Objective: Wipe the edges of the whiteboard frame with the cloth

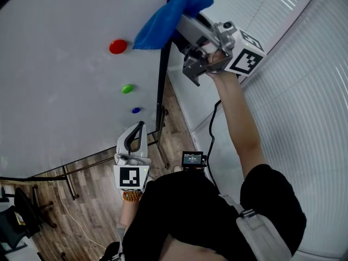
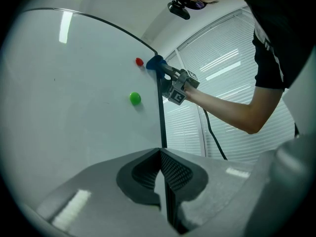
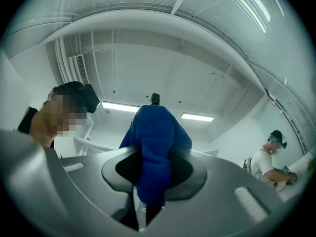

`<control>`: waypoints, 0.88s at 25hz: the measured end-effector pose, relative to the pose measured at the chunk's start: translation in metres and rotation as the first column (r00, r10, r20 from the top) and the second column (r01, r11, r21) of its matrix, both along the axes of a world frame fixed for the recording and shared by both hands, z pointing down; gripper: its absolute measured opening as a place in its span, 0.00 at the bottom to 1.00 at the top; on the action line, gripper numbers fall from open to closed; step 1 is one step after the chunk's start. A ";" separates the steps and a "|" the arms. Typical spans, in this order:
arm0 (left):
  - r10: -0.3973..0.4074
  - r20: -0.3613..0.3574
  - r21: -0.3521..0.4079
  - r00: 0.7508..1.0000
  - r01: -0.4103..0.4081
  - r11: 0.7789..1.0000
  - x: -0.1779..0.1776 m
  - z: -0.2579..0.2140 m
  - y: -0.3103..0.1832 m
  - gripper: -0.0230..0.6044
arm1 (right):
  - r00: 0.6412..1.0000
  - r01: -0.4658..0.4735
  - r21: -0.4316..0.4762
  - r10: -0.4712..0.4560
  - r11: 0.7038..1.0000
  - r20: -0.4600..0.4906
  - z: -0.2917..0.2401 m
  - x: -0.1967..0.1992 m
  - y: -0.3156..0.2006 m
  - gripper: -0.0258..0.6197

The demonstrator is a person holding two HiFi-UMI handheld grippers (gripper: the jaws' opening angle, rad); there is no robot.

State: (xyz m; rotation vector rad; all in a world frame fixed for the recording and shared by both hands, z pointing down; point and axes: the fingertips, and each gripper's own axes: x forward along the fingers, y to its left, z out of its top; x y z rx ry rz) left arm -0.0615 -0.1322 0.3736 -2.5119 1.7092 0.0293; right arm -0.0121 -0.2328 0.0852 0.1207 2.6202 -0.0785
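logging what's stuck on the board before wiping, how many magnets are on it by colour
red magnet: 1
green magnet: 1
blue magnet: 1
total: 3

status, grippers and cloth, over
Right gripper shut on cloth, cloth up at the frame's side edge. Left gripper shut, empty, held low. Red magnet near cloth, on the board, off the frame.
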 end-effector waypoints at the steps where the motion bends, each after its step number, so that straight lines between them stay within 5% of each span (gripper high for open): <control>1: 0.000 0.002 0.002 1.000 0.000 1.000 0.000 0.000 0.000 0.04 | 1.000 0.002 -0.003 -0.002 1.000 0.001 0.001 0.000 0.000 0.25; 22: 0.004 -0.004 -0.019 1.000 -0.004 1.000 0.002 -0.001 -0.004 0.04 | 1.000 -0.002 -0.017 0.002 1.000 0.001 0.014 0.000 0.002 0.25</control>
